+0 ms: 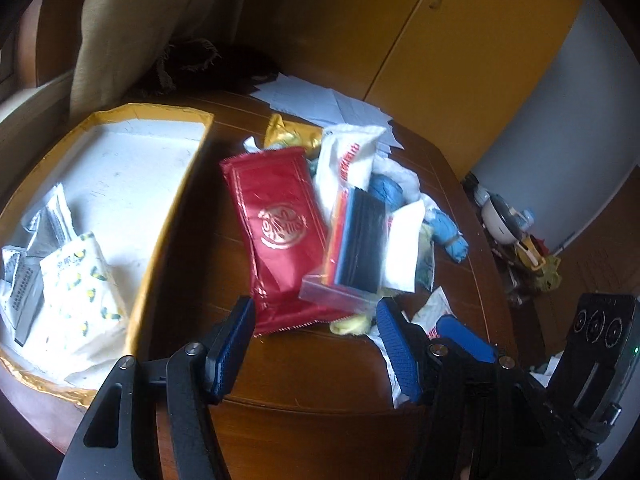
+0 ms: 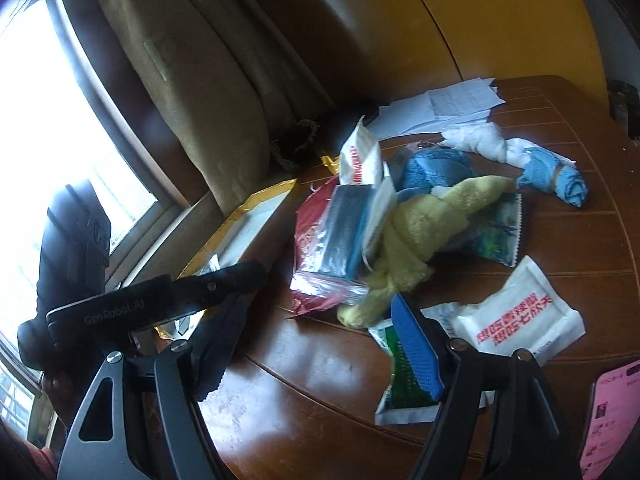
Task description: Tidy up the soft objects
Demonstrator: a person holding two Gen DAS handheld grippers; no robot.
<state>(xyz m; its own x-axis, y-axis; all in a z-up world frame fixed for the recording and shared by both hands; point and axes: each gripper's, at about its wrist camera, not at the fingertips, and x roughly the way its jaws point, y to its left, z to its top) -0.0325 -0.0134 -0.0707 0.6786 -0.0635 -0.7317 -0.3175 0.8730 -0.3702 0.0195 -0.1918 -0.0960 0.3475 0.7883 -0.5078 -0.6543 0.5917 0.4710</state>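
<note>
Both grippers, left (image 1: 316, 344) and right (image 2: 316, 340), are held open and empty over the table (image 1: 304, 364). A red packet (image 1: 276, 236) lies just right of the gold-rimmed tray (image 1: 160, 248), against a heap with a yellow cloth (image 2: 416, 232).

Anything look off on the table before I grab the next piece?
Yes: the remaining items sit in a jumbled heap. The clear zip bag lies tilted across the red packet, and the yellow cloth sprawls over a green-printed packet. Nothing looks spilled or torn.
</note>
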